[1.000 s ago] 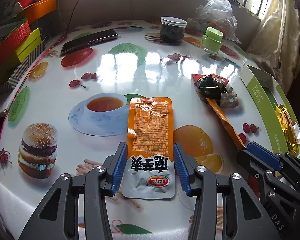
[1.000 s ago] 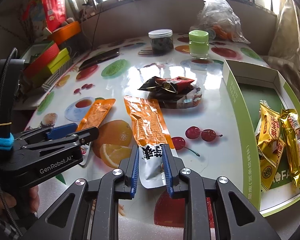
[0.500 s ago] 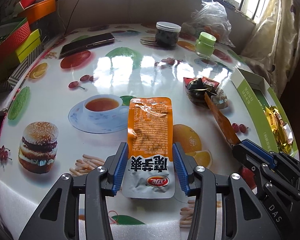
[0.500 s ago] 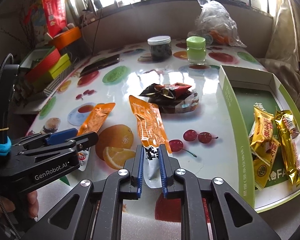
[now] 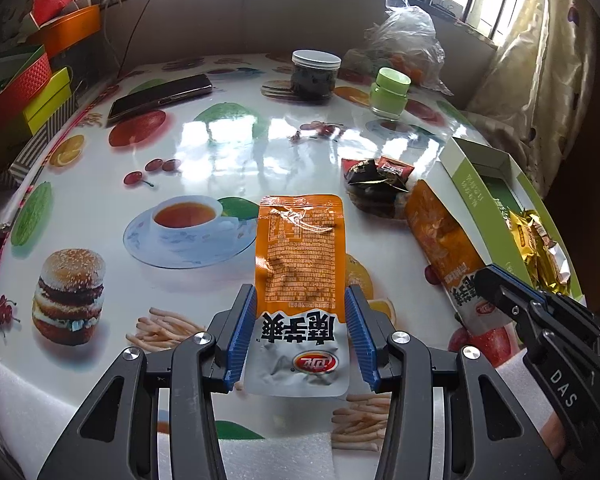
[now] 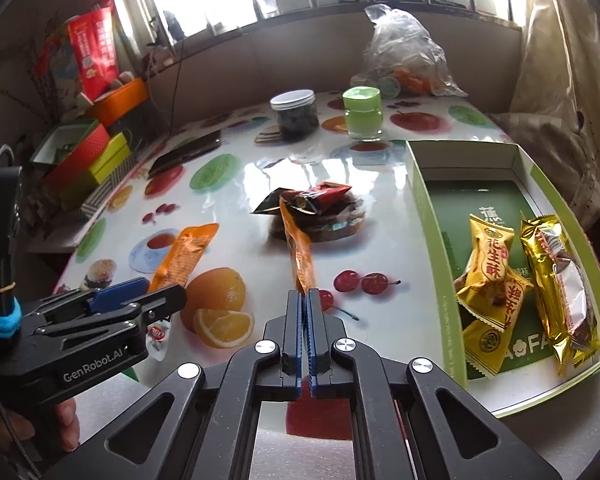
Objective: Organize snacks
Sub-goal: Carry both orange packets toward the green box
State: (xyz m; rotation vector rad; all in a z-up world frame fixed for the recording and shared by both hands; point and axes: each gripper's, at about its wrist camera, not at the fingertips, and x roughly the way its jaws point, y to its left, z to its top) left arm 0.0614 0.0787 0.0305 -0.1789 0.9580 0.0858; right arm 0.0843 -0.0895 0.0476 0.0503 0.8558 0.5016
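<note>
An orange and silver snack pouch (image 5: pixel 300 256) sits between the blue pads of my left gripper (image 5: pixel 302 332), which is shut across its width, low over the table's near edge. A second orange pouch (image 6: pixel 300 256) is pinched by its silver end in my right gripper (image 6: pixel 304 300), which is shut; this pouch stands on edge, lifted off the table. From the left wrist view the right gripper (image 5: pixel 486 284) holds that pouch (image 5: pixel 440 232) beside the green box (image 5: pixel 476 184). The left gripper (image 6: pixel 168 296) shows at the lower left of the right wrist view.
The green box (image 6: pixel 428 240) on the right holds several gold-wrapped snacks (image 6: pixel 488 256). A pile of dark snack packets (image 6: pixel 320 208) lies mid-table. Behind are a dark jar (image 6: pixel 294 114), a green jar (image 6: pixel 362 112), a phone (image 5: pixel 160 96), a plastic bag (image 6: pixel 404 52) and stacked boxes (image 6: pixel 84 160) at left.
My right gripper's jaws closed fully on the second pouch's end; the pouch rose and turned on edge. The left gripper kept the same hold on its pouch.
</note>
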